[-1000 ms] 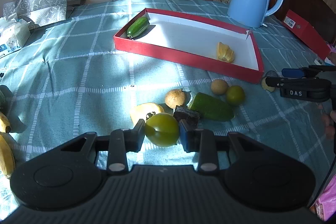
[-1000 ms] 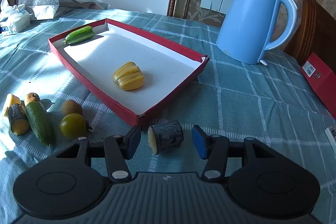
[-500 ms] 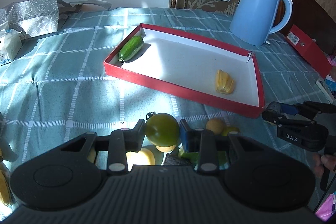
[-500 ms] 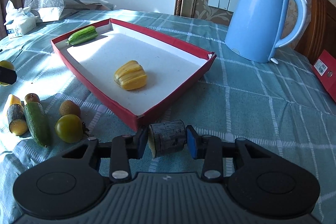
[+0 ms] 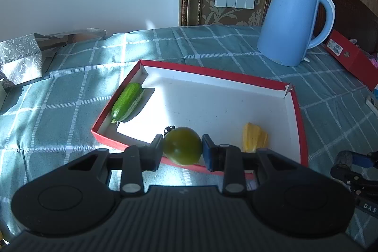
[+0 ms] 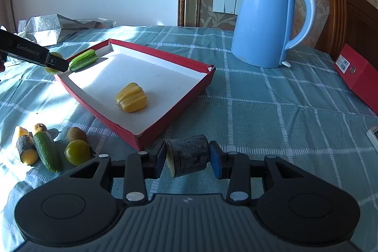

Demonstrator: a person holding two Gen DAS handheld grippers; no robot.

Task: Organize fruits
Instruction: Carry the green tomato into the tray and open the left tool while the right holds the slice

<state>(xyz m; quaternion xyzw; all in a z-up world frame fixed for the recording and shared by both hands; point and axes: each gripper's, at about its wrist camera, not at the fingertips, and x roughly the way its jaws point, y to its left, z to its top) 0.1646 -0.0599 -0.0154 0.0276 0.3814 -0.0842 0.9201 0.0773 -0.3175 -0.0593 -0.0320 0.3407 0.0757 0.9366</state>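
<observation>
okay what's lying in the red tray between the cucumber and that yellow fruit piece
Nothing: in the right wrist view, the red tray shows only bare white floor between the cucumber and the yellow fruit piece.

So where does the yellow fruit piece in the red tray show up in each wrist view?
Left wrist: yellow fruit piece at lower right, in the red tray's near right corner.
Right wrist: yellow fruit piece left of centre, mid-tray.
Shared landmark: blue kettle behind the tray.

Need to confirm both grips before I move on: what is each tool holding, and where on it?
Left tool clamps the green tomato across its round sides. Right tool clamps the dark cut stub across its two ends.
</observation>
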